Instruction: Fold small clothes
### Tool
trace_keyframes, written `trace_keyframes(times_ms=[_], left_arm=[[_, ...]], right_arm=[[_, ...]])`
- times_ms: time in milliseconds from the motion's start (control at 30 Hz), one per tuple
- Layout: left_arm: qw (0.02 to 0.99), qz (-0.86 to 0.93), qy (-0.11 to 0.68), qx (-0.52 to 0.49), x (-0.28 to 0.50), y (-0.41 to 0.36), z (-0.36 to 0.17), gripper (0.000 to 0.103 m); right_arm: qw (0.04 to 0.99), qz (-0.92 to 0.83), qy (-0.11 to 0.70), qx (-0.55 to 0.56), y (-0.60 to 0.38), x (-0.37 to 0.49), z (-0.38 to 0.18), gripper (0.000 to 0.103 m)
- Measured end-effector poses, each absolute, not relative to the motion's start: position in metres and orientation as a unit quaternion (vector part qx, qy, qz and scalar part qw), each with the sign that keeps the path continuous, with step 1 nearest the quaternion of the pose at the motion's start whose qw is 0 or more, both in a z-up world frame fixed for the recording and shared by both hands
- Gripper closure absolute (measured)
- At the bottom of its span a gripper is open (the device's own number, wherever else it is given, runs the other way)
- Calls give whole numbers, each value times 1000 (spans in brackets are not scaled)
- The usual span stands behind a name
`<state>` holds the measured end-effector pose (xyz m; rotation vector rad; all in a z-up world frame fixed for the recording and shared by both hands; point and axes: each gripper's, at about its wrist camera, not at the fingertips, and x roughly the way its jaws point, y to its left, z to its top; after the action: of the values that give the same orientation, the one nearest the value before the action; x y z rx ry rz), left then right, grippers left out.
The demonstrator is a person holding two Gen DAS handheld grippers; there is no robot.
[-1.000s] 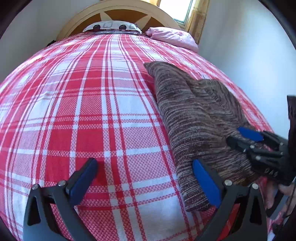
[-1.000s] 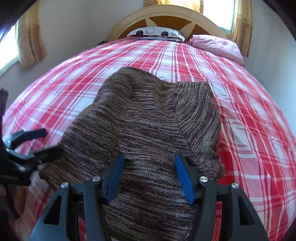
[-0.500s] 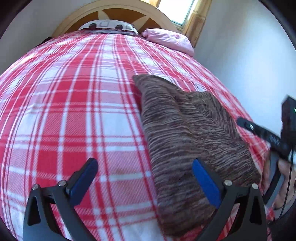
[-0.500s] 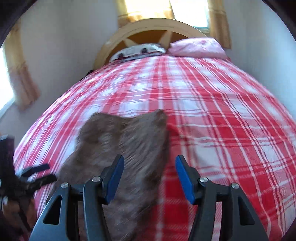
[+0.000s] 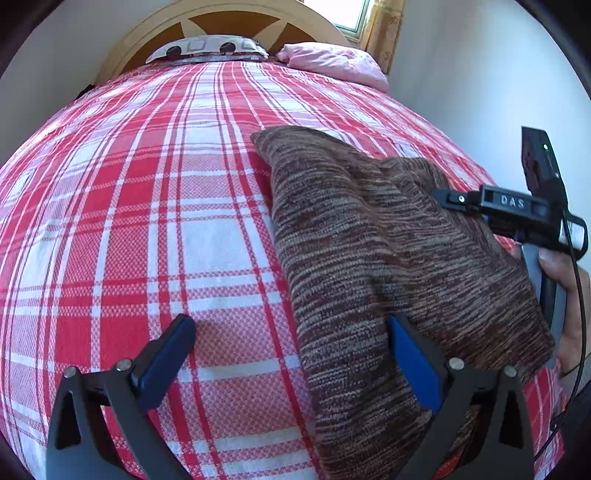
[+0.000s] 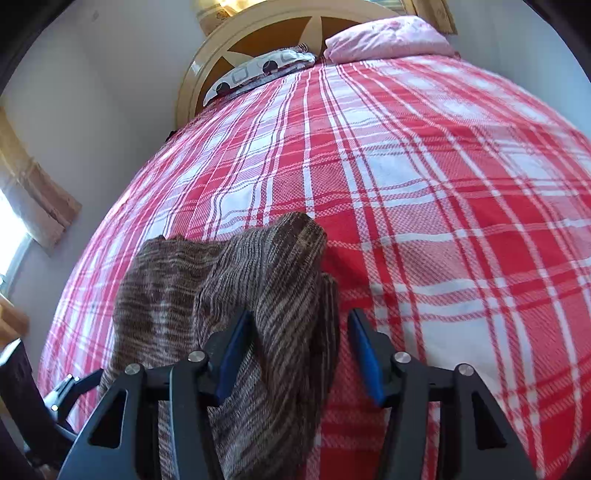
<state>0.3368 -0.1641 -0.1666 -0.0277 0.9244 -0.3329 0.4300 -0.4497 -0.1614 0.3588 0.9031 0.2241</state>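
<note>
plaid bed (image 5: 147,221), headboard (image 5: 221,18), sunlit window (image 5: 351,14)

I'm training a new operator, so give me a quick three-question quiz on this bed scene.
1. True or false: the brown knit garment lies on the red plaid bedspread.
2. The left gripper is: A open, B shut on the garment, C shut on the bedspread.
3. Fill in: the plain pillow at the headboard is ___.
Key: 1 true; 2 A; 3 pink.

The folded garment (image 5: 388,258) lies on the bedspread (image 5: 147,184), pillows (image 5: 332,62) behind at the headboard (image 5: 229,14).
</note>
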Motion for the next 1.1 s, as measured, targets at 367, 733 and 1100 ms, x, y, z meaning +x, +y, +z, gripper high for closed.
trace_keyframes(times_ms=[367,733,1100], left_arm=[[879,-170,445,2,339,-172,-168,0],[876,-183,445,10,338,-176,-167,4],[869,-235,434,10,330,-184,-163,40]], right_arm=[[877,145,413,197,-448,434,-171,65],[878,146,407,204,-450,430,-173,67],[888,144,398,179,-443,427,-169,74]])
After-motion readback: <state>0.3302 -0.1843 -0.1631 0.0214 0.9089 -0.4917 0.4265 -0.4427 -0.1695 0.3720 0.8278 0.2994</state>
